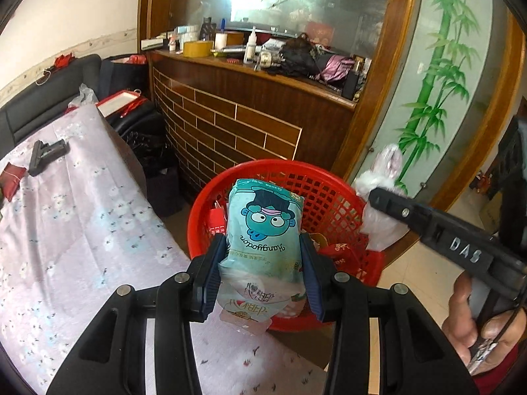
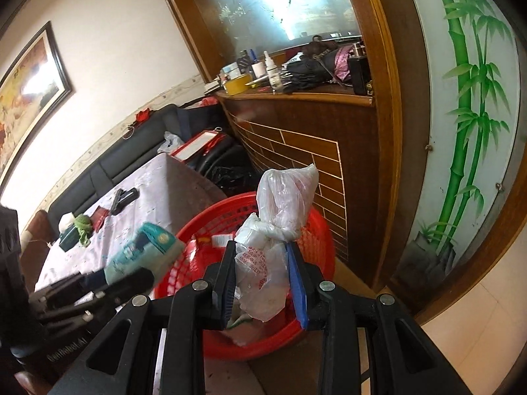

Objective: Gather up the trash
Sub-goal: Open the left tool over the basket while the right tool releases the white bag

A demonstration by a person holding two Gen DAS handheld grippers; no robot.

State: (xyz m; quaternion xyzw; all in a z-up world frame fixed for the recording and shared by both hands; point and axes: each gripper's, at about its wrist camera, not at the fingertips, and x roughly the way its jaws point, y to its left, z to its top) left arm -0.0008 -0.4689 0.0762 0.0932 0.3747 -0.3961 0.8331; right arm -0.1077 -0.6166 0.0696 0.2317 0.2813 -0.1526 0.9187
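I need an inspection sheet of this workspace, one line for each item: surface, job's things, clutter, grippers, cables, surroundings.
Surface: table under a flowered cloth, beside the red basket.
Job's things: teal wipes pack and knotted plastic bag, both held over the basket; the basket already holds some wrappers.
Clutter: black tool and red packet on the cloth; green box farther along.
Grippers: left gripper shut on the wipes pack; right gripper shut on the plastic bag.
Cables: nothing seen.
Surroundings: wooden counter crowded with bottles and tape, bamboo panel, black sofa, framed picture.
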